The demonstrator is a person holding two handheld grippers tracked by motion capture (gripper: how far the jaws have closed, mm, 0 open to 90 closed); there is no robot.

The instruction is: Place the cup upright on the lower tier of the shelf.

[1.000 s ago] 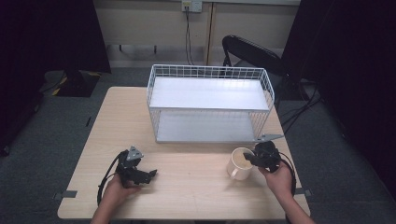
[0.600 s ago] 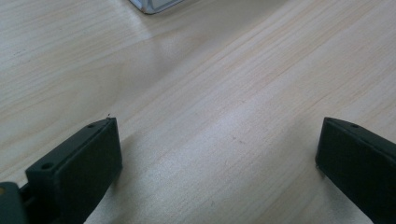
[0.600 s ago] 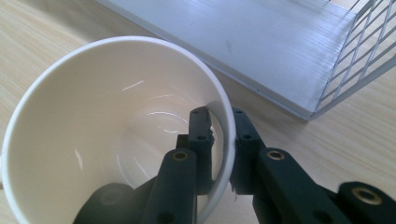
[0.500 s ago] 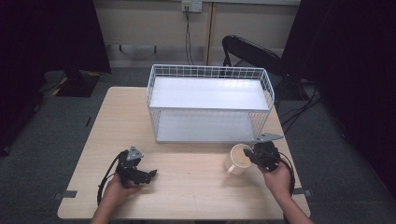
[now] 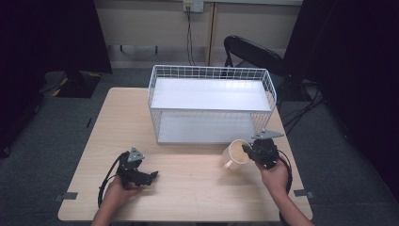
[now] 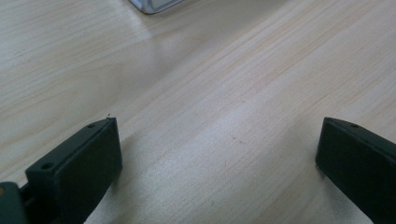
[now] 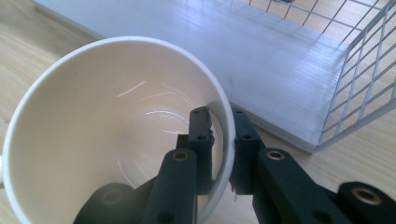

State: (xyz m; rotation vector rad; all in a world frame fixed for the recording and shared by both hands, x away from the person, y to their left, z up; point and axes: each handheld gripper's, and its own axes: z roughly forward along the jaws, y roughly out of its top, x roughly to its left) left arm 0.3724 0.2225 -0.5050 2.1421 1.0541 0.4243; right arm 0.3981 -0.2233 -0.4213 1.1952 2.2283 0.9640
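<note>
Just in front of the wire rack [image 5: 211,106], a cream mug [image 5: 236,153] tilts, its wall pinched by the right gripper [image 5: 251,153]. Left gripper [image 5: 153,175], jaws spread, rests on the table [image 5: 188,188].

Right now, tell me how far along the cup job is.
Done: the right gripper has its jaws clamped on the wall of the cream cup, one inside and one outside. In hand: the cup is tilted in front of the white wire rack. Left: probably setting it on a rack shelf; both shelves are bare. The left gripper rests open on the table.
</note>
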